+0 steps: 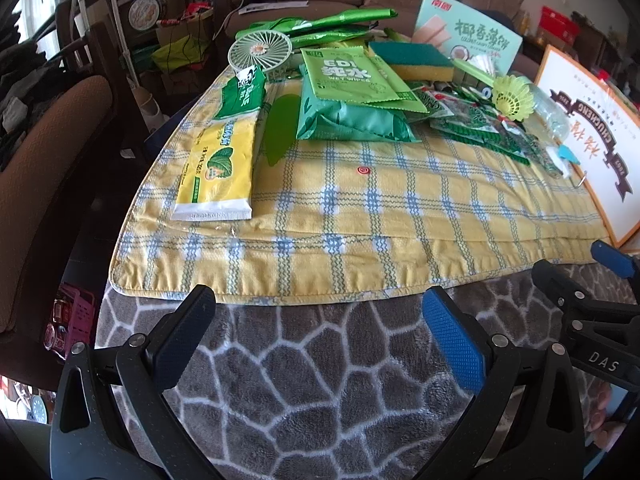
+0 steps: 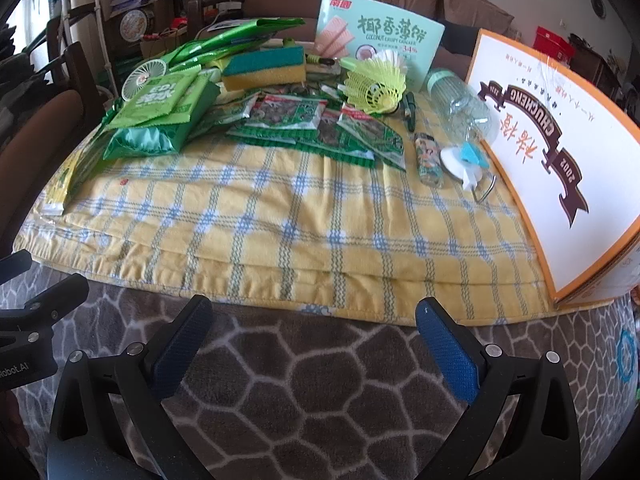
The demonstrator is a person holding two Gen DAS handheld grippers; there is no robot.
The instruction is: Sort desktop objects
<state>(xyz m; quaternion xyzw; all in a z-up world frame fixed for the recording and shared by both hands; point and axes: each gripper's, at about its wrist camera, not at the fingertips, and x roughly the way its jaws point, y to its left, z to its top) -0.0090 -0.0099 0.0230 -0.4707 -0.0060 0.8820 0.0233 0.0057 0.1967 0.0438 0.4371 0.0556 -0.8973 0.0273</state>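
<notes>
Green and yellow objects crowd the far half of a yellow plaid cloth (image 1: 360,216) (image 2: 280,208): a yellow-green packet (image 1: 216,168), green wet-wipe packs (image 1: 344,92) (image 2: 160,112), a sponge (image 1: 412,60) (image 2: 264,66), a yellow shuttlecock (image 1: 512,98) (image 2: 374,88), dark snack sachets (image 2: 316,120), a small fan (image 1: 260,54), a lighter (image 2: 428,158). My left gripper (image 1: 316,312) is open and empty over the grey blanket, short of the cloth's near edge. My right gripper (image 2: 312,320) is open and empty beside it, and also shows in the left wrist view (image 1: 580,280).
A white-and-orange box (image 1: 592,140) (image 2: 560,168) stands along the cloth's right side. A mint biscuit box (image 2: 380,36) stands at the back. A clear bottle (image 2: 460,108) and a white-blue hook (image 2: 466,162) lie by the box. A brown chair (image 1: 44,184) is left.
</notes>
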